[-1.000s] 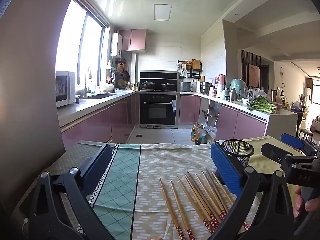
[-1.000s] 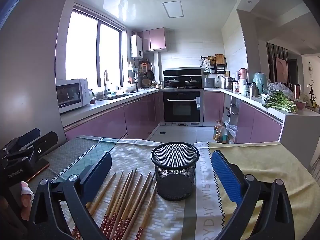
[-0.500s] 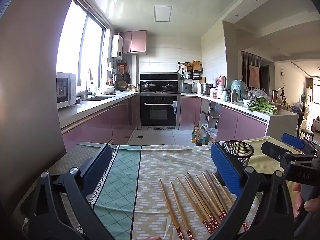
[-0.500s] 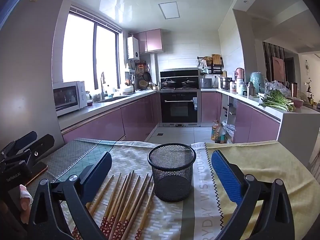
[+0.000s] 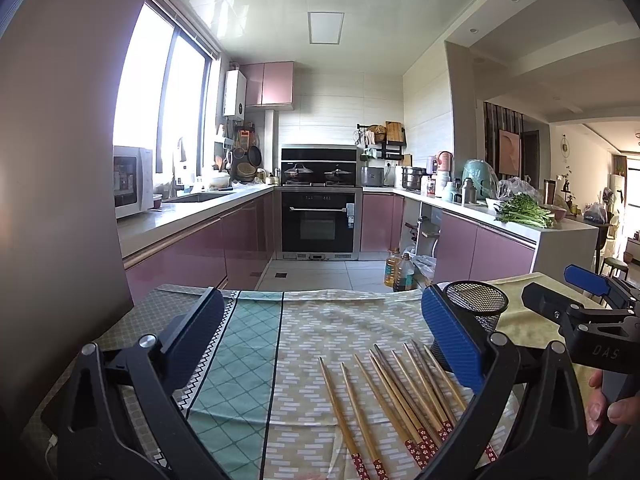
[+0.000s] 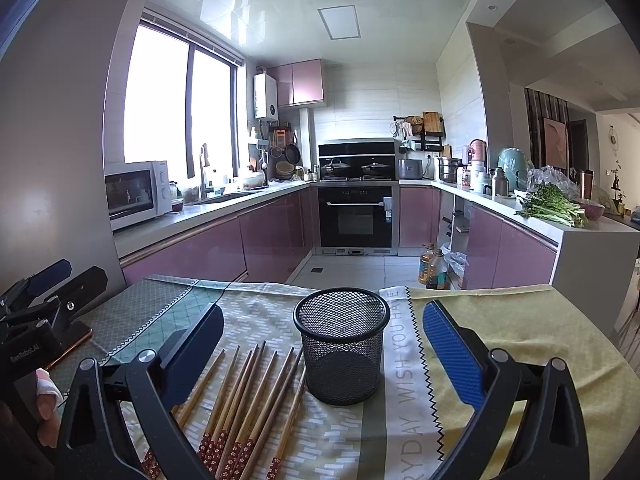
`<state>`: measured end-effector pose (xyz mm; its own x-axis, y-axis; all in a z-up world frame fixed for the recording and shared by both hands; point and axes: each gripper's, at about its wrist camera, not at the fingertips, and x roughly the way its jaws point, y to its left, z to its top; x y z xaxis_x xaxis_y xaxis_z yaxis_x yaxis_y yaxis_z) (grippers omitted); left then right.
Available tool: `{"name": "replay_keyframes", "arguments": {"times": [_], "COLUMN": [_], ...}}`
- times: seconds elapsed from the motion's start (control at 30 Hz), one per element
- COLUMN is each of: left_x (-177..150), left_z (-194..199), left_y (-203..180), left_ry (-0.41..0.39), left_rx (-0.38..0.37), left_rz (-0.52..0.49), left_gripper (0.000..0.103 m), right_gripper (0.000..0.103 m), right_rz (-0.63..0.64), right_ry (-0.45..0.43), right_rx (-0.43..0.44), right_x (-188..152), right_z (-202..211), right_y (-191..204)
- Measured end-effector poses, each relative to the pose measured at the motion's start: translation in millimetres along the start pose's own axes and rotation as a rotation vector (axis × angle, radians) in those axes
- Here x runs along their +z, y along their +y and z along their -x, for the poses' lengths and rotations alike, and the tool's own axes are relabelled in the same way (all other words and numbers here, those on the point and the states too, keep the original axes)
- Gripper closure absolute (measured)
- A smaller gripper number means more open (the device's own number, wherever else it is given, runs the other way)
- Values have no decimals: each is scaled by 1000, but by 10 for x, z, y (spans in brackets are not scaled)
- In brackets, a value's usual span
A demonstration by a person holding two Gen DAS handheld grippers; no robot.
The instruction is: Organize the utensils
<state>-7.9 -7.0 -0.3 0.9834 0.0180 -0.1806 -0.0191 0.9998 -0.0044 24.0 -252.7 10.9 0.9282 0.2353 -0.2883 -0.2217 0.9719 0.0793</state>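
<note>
Both the left gripper [image 5: 320, 344] and right gripper [image 6: 322, 344] were wide open and empty. The chopsticks [image 6: 248, 396] lay beside the mesh cup [image 6: 342, 344] (nothing in it). Best to pinch one stick near its middle.

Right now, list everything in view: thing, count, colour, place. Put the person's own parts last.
chopsticks: about nine, wooden with red patterned ends, flat on the cloth left of the holder
mesh holder: one, black, upright and empty on the table
tablecloth: patchwork of green, beige and yellow, over the table
microwave: one, white, left counter
oven: one, black, far wall
greens: one bunch, right counter
oil bottles: two, on the floor
left gripper: open, over the cloth
right gripper: open, flanking the holder
</note>
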Motion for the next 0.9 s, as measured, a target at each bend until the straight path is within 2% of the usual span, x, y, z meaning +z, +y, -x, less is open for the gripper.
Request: {"name": "replay_keyframes", "arguments": {"times": [0.9], "left_x": [-8], "left_z": [3], "left_y": [-7], "left_ry": [4], "left_rx": [0], "left_rz": [-2], "left_gripper": [6], "right_gripper": [6], "right_rz": [1], "right_ry": [6], "right_rx": [1], "right_x": [-6], "right_z": [-4], "right_y": [24]}}
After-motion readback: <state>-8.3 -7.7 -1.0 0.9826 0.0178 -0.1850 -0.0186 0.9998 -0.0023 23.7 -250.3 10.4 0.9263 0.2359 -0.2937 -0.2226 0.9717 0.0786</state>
